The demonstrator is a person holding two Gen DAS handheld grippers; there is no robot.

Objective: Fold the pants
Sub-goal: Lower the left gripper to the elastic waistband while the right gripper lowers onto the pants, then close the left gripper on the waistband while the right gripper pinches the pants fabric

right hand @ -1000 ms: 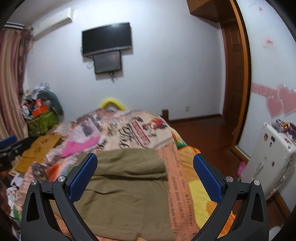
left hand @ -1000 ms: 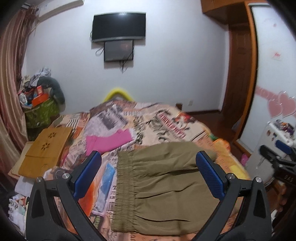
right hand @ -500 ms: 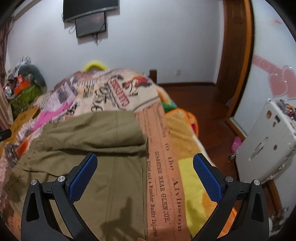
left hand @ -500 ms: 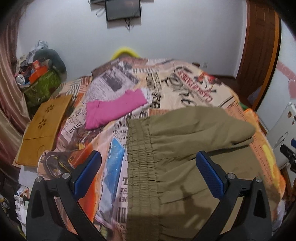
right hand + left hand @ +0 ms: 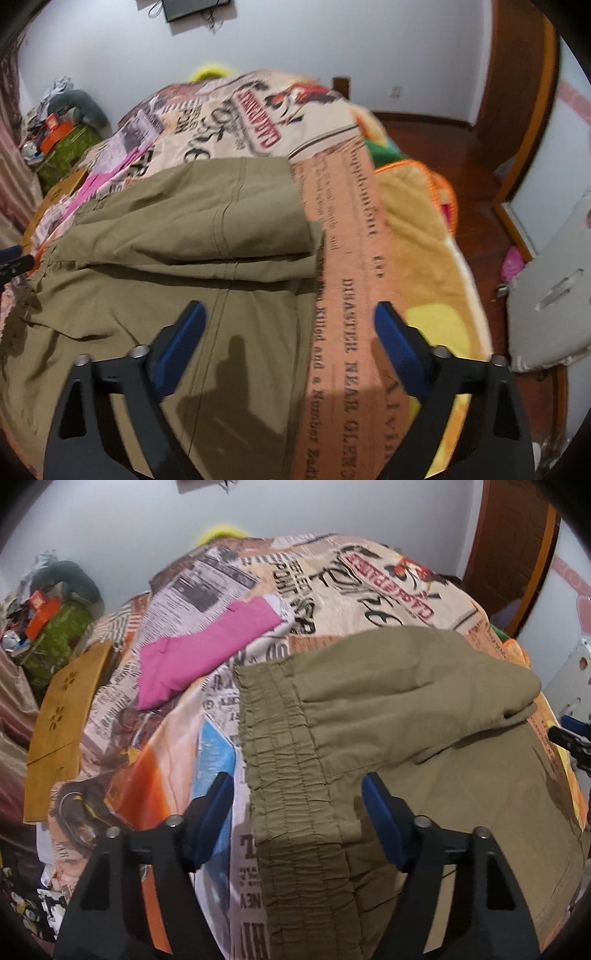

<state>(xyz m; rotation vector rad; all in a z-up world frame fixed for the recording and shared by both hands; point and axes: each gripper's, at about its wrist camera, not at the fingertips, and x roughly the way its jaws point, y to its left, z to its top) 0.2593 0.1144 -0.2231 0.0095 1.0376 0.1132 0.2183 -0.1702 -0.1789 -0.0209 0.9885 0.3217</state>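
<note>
We are hovering over the olive pants [image 5: 406, 720]: left gripper [image 5: 297, 794] straddling their elastic waistband [image 5: 288, 775], right gripper [image 5: 288, 321] straddling their opposite edge; both jaws are closing, gripping nothing.

Matt, seemingly cotton olive pants [image 5: 406, 701]

The pants [image 5: 406, 716] are plain olive-khaki with matching stitching. The bedspread [image 5: 332, 587] under them carries a newspaper print, black lettering on cream and salmon, with orange, blue and yellow patches. At upper left lies a solid hot-pink garment [image 5: 199, 653]. The gripper pads [image 5: 380, 812] are dark blue on black arms.
</note>
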